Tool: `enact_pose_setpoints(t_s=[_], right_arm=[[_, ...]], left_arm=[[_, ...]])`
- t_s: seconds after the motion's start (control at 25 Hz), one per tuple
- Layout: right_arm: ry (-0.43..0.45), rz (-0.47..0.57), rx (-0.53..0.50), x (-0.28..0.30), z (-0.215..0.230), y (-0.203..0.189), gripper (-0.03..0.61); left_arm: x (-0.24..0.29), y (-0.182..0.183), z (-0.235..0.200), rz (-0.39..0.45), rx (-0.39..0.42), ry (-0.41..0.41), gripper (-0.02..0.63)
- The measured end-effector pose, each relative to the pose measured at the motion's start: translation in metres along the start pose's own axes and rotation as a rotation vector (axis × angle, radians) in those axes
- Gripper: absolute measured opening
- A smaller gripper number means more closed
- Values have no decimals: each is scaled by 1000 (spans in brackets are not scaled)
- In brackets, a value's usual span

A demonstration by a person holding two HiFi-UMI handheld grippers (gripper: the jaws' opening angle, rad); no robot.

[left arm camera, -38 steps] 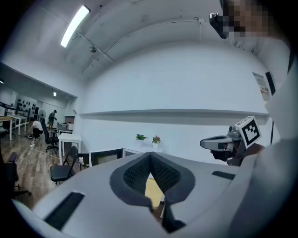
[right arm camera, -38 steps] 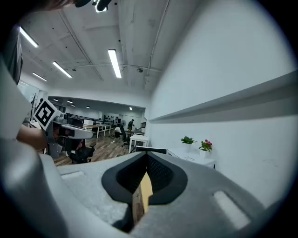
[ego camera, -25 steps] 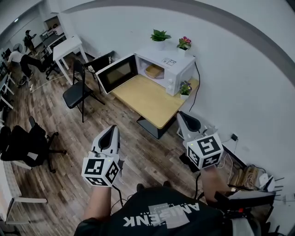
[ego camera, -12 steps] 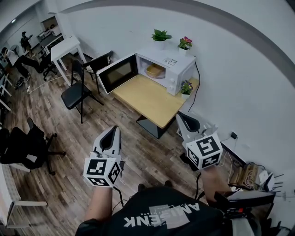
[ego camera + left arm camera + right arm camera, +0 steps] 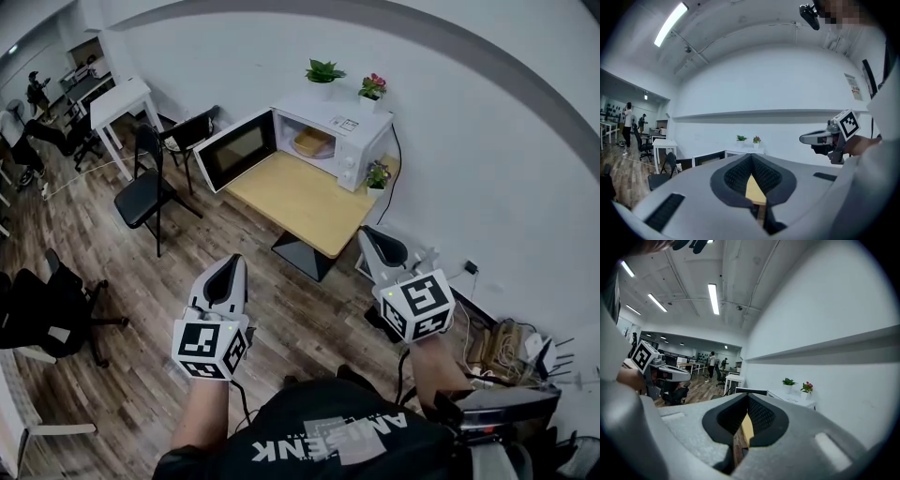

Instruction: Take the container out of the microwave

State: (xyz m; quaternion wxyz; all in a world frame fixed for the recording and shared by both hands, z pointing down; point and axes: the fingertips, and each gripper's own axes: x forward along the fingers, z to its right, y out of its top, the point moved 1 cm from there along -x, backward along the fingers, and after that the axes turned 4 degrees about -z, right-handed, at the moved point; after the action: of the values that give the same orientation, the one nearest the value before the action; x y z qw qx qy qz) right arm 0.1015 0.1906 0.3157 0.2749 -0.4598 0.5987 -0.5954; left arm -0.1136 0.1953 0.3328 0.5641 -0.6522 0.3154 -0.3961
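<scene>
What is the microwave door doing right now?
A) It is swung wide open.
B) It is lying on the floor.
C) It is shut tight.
A: in the head view the microwave has its door swung out to the side, so the container shows inside.

Bright, even light from ceiling tubes (image 5: pixel 670 24) at upper left; shadows faint, detail sharp. Strong fisheye bending everywhere, black vignette ringing both gripper views' edges.
</scene>
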Motion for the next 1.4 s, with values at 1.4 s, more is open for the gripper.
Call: enact_pose_setpoints(t_s=[1.4], right_arm=[[157, 30, -28, 244, 101, 33, 6]], left_arm=[[191, 28, -126, -38, -18, 126, 2]])
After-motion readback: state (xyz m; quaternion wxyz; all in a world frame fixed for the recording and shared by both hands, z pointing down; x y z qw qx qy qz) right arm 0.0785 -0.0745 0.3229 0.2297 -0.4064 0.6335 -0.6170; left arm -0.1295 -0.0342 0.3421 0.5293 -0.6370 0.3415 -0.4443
